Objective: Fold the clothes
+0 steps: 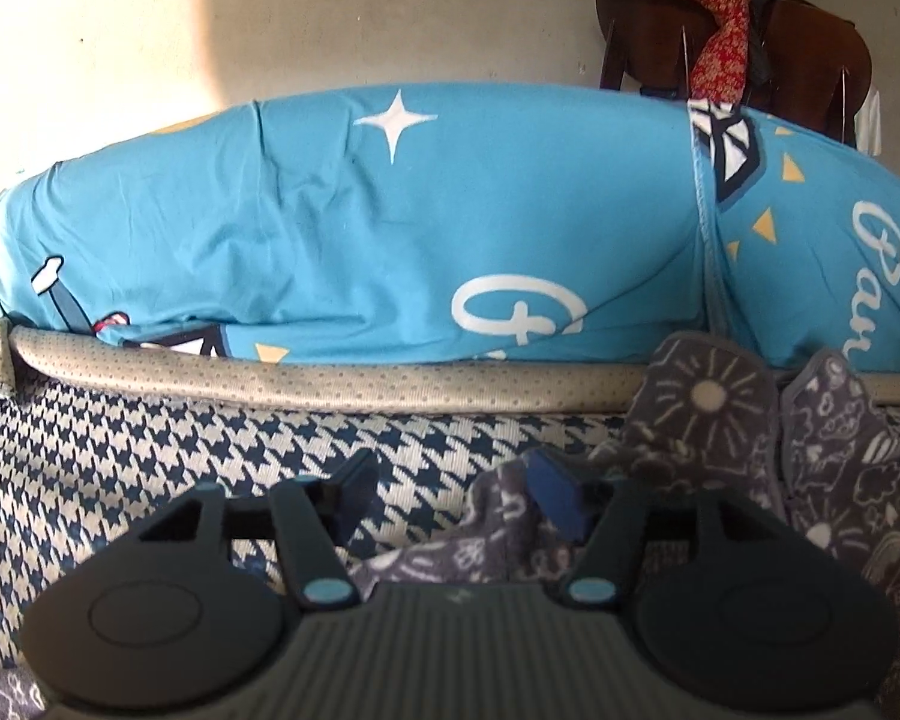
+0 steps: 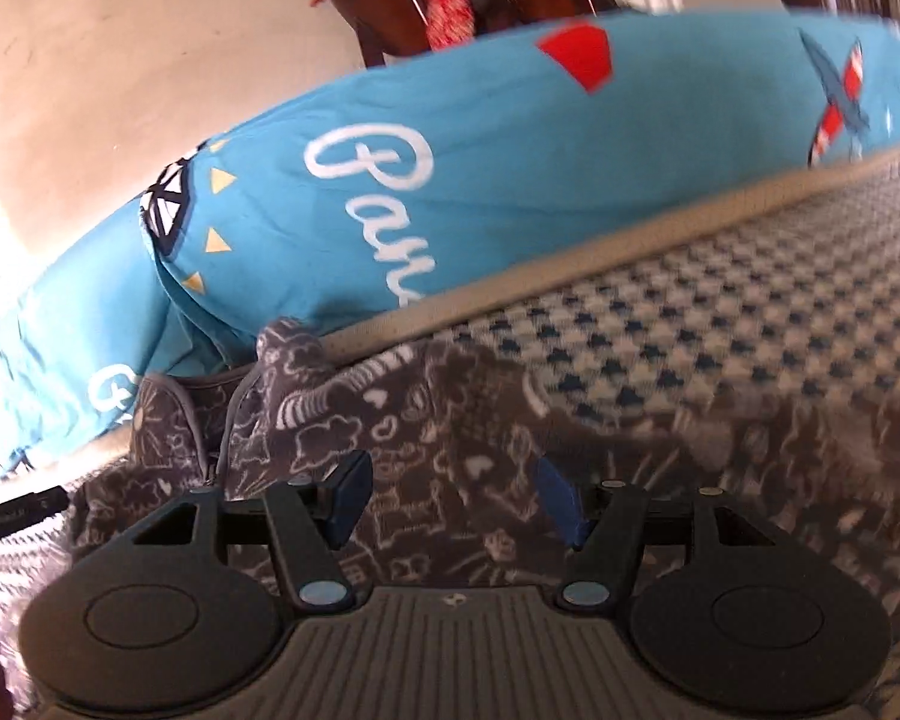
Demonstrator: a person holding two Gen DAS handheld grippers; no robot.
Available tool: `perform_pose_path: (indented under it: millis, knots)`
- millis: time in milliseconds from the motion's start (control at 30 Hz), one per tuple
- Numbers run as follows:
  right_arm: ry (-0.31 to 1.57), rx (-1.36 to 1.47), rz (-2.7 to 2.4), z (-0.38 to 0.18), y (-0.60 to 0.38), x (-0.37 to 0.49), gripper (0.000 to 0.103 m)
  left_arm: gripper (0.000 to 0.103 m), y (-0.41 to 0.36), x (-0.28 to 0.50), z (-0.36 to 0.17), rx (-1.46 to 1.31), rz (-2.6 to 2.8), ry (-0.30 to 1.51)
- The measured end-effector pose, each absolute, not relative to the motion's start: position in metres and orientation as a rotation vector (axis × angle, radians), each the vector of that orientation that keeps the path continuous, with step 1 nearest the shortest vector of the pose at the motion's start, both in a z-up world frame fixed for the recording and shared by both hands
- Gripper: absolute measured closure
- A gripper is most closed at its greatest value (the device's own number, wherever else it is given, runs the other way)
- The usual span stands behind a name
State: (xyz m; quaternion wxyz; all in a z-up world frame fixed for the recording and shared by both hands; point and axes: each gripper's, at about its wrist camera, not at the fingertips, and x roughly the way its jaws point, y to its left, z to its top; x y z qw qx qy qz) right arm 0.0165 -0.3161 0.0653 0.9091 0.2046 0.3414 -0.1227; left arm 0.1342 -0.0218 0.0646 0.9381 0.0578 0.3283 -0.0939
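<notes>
A dark grey garment with white doodle print [image 1: 708, 420] lies crumpled on the houndstooth bed cover [image 1: 150, 456], bunched against the bed's piped edge. My left gripper [image 1: 453, 495] is open, low over the bed at the garment's left edge; its right finger [image 1: 555, 495] touches the cloth. In the right wrist view the same garment [image 2: 450, 420] spreads under my right gripper [image 2: 450, 495], which is open just above the fabric. A raised fold [image 2: 288, 360] sticks up ahead of it.
A long blue pillow with white lettering [image 1: 390, 222] lies along the far side of the bed [image 2: 720, 324]. Behind it stand a pale wall and a dark wooden chair [image 1: 810, 54] draped with red patterned cloth [image 1: 720, 18].
</notes>
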Motion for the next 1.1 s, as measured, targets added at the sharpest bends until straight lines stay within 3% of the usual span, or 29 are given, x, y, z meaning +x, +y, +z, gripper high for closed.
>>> perform_pose_path:
  millis: [267,1100]
  knots:
    - [0.789,0.483,-0.283,0.042,-0.324,0.024,0.045,0.038,-0.039,0.128,0.059,0.191,-0.225,0.699]
    - [0.771,0.454,-0.21,0.062,-0.291,0.011,0.043,0.03,-0.034,0.079,0.068,0.23,-0.22,0.771]
